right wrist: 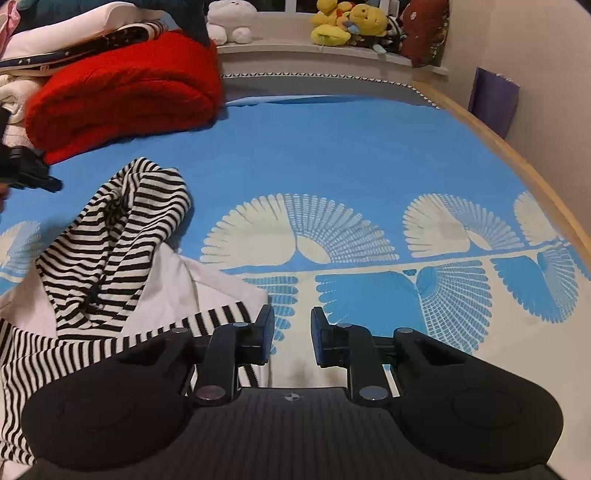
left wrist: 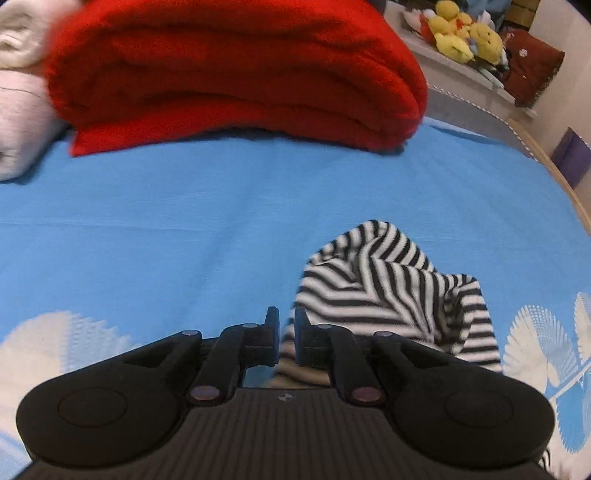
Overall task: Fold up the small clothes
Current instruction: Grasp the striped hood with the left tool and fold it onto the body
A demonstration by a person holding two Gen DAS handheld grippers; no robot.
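1. Blue sheet [right wrist: 332, 147] covers the bed, with big white fan prints [right wrist: 295, 229] along the near part.
2. Fat red blanket [left wrist: 229, 70], folded, sits at the far left of the sheet.
3. White and pale linens [left wrist: 18, 44] are stacked right up against the blanket's left side.
4. Yellow plushies [right wrist: 347, 22] are piled on the ledge [right wrist: 314, 50] past the bed, with a white plush [right wrist: 232, 18] further left.
5. Dark red cushion [right wrist: 424, 29] is at the ledge's right end.
6. Purple bag [right wrist: 493, 99] stands by the wall, beside the wooden bed edge [right wrist: 517, 147].

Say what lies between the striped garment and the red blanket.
Only bare blue bedspread separates the striped garment from the red blanket; both views show it.
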